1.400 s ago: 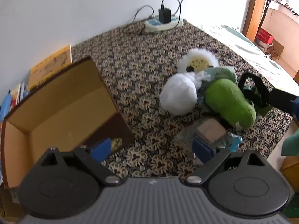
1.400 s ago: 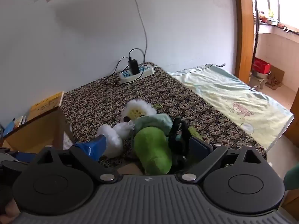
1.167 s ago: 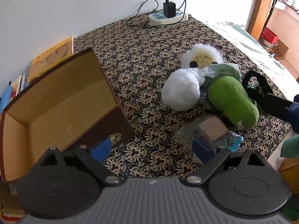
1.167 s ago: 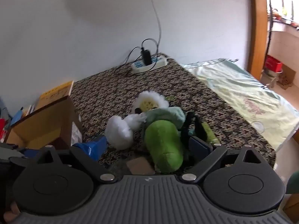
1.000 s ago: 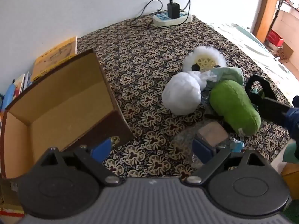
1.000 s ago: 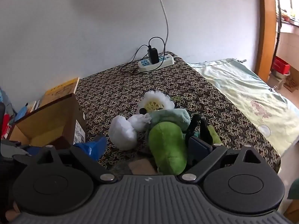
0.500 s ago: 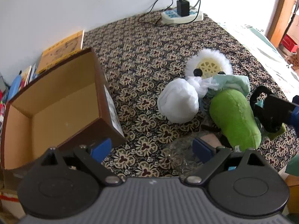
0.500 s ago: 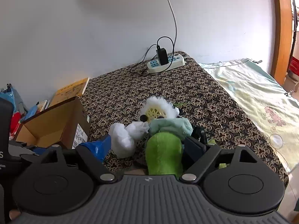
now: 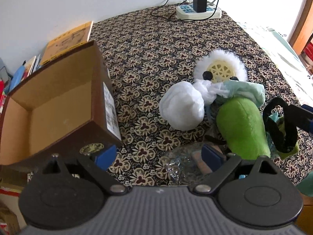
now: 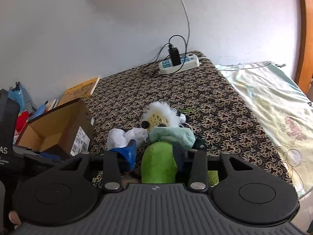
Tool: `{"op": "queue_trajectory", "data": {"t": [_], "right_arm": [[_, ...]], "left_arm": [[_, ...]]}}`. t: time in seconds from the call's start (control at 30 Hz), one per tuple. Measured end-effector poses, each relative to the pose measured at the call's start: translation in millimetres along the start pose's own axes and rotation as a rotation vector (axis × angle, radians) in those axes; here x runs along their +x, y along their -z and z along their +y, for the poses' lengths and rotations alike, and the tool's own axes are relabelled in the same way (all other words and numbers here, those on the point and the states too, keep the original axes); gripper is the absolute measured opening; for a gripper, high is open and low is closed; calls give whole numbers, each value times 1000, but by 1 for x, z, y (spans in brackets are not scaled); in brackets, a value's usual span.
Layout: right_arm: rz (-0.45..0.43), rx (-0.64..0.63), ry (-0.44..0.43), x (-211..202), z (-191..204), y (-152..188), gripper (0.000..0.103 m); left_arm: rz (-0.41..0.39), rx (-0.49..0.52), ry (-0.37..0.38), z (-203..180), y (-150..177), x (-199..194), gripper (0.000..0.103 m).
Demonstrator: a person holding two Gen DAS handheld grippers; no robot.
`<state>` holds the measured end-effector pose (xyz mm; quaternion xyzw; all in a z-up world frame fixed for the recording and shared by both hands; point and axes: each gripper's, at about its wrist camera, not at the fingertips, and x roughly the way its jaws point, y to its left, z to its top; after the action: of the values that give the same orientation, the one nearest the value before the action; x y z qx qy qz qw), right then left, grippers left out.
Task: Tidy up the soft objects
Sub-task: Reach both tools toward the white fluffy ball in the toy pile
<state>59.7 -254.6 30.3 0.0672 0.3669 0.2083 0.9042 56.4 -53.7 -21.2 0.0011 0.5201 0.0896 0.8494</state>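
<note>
The right gripper (image 10: 154, 152) pinches the green plush (image 10: 159, 162), its fingers pressing into the fuzzy rounded body on the patterned cloth (image 9: 156, 45). The left gripper (image 9: 158, 154) hangs spread and empty. A squeeze at mid-body seems best (the plush sags); the cardboard box (image 9: 58, 105) sits open.

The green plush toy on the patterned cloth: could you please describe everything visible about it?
The green plush toy is a rounded, elongated, fuzzy bright-green cushion-like shape lying on the patterned cloth. A pale mint fabric piece drapes its far end, and a white plastic bundle sits beside it. The right gripper has its fingers on either side of it, apparently closing.
</note>
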Motion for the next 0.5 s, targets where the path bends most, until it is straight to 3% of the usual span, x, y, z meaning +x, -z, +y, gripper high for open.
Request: {"op": "queue_trajectory", "data": {"t": [0.33,0.5], "right_arm": [[42,-34,-134,9,-1,-5,19],[57,-36,-172,16,0,-7,19]], "left_arm": [[-2,-52,-55,-1,5,2,93],[-8,-71,-41,2,11,6,93]]}}
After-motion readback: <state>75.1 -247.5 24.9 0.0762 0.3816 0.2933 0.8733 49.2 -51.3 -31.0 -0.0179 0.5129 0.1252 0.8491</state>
